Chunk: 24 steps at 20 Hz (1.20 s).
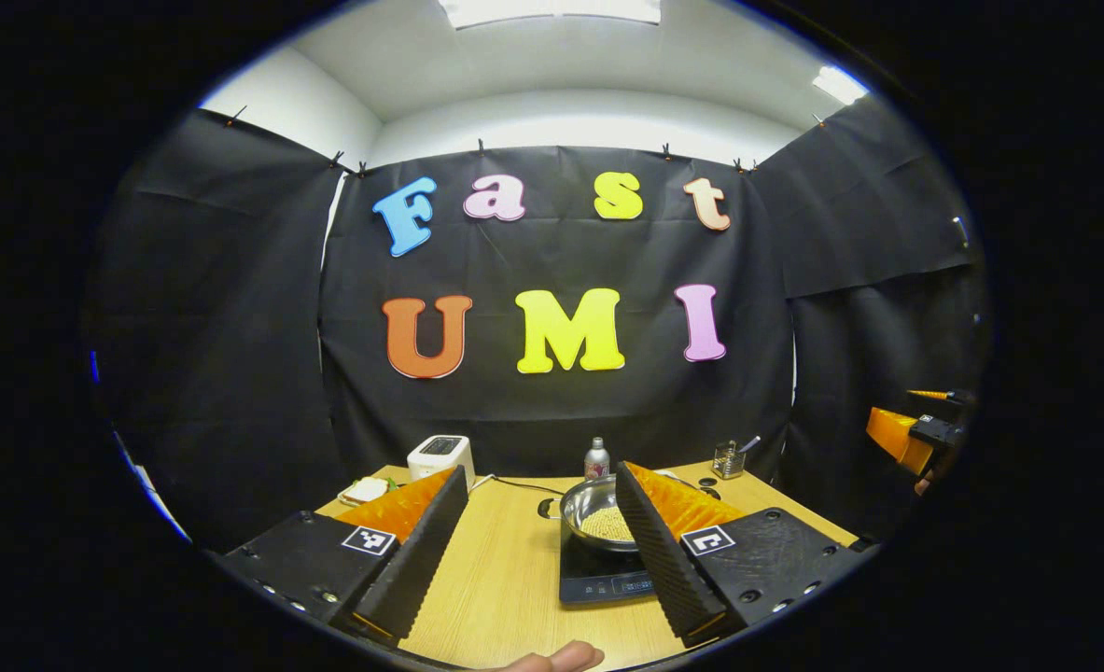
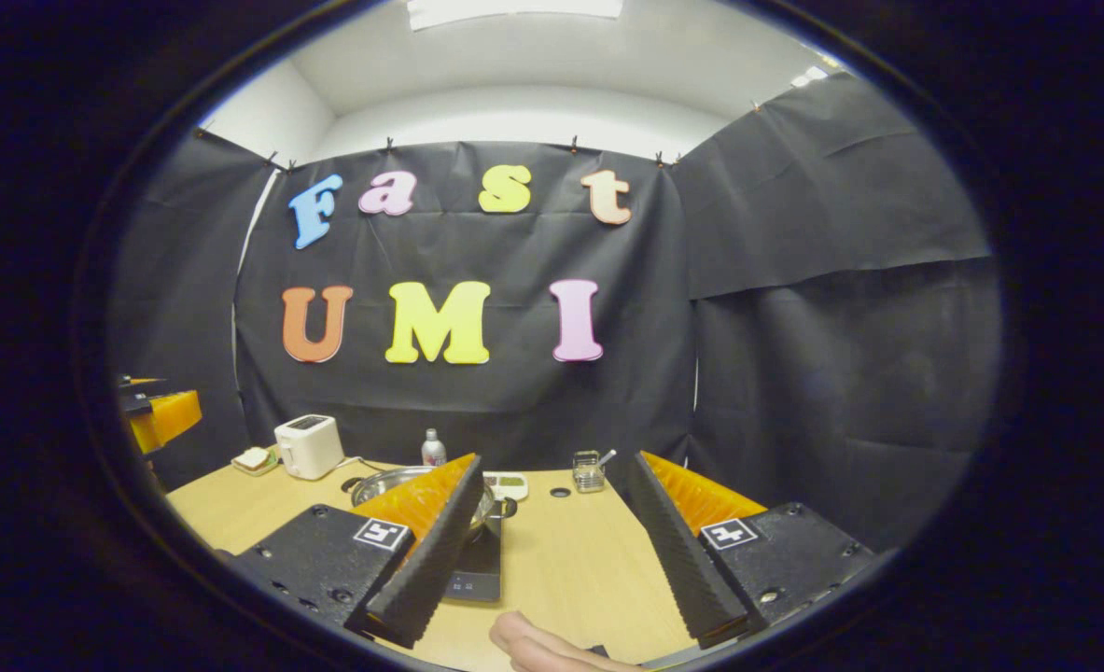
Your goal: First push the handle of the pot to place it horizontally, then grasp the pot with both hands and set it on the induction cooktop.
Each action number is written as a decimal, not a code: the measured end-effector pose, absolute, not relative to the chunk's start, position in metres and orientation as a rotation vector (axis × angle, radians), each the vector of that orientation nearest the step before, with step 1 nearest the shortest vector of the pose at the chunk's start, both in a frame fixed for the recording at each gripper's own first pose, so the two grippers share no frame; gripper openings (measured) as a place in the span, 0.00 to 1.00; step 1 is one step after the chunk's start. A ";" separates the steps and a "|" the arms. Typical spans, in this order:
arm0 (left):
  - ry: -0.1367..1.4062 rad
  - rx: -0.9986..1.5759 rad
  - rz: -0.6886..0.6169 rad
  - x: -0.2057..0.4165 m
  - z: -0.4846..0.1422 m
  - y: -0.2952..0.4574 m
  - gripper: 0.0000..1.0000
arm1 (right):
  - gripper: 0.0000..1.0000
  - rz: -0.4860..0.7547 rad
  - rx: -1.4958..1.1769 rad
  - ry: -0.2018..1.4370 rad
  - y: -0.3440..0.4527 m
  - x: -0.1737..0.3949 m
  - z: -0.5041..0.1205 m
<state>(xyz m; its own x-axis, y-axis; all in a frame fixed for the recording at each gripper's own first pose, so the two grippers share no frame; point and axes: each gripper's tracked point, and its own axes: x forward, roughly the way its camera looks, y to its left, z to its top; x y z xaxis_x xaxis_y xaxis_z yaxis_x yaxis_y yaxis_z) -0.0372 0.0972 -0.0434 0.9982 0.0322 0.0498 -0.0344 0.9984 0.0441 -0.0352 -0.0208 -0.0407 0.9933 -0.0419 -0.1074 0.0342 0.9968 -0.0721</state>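
Nearest the lens: your fingertip [image 1: 556, 658] at the bottom edge of the left gripper view, and part of your hand [image 2: 538, 646] low in the right gripper view. Left gripper [image 1: 540, 551]: fingers spread wide, nothing between them, held above the near edge of the desk [image 1: 505, 579]. Right gripper [image 2: 552, 560]: fingers likewise apart and empty, over bare desk to the right of the cooker. Your right gripper also shows far off at the right margin of the left gripper view.

Beyond the left fingers: the pot [image 1: 598, 513], a shiny steel bowl shape with pale grains inside, already sitting on the induction cooktop [image 1: 598, 574]. A small dark side handle [image 1: 545, 509] sticks out on its left. In the right gripper view the pot [image 2: 388, 483] is half hidden behind the left finger, a second handle [image 2: 508, 507] just visible on its right. The two handles seem to lie across the desk, so the task looks done or nearly so.

Handling, as a judgement: rigid metal, polished wall likely slippery, moderate weight, loose contents that will shift if you tilt. Take it by the two side handles, one per gripper, and keep it level.

Further back: a white toaster [image 1: 440, 457], a bottle [image 1: 596, 459], a small glass holder [image 1: 728, 459], a plate with food [image 1: 363, 490]
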 end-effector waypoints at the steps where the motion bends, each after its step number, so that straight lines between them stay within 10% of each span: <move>1: -0.063 0.045 0.037 -0.042 -0.037 0.096 0.95 | 0.96 -0.032 -0.075 0.103 -0.021 -0.036 -0.037; 7: -0.118 0.052 0.078 -0.054 -0.019 0.101 0.84 | 0.96 -0.024 -0.097 0.057 -0.017 -0.047 -0.018; 24: -0.155 0.018 0.063 -0.063 -0.014 0.100 0.95 | 0.96 -0.024 -0.085 -0.002 -0.018 -0.066 -0.010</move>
<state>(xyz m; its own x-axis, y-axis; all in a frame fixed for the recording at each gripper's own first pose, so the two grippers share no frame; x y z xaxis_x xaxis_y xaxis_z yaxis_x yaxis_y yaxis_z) -0.0630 0.0995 -0.0139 0.9860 0.0611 0.1550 -0.0638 0.9979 0.0127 -0.0657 -0.0176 -0.0102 0.9997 -0.0244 0.0027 0.0245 0.9961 -0.0845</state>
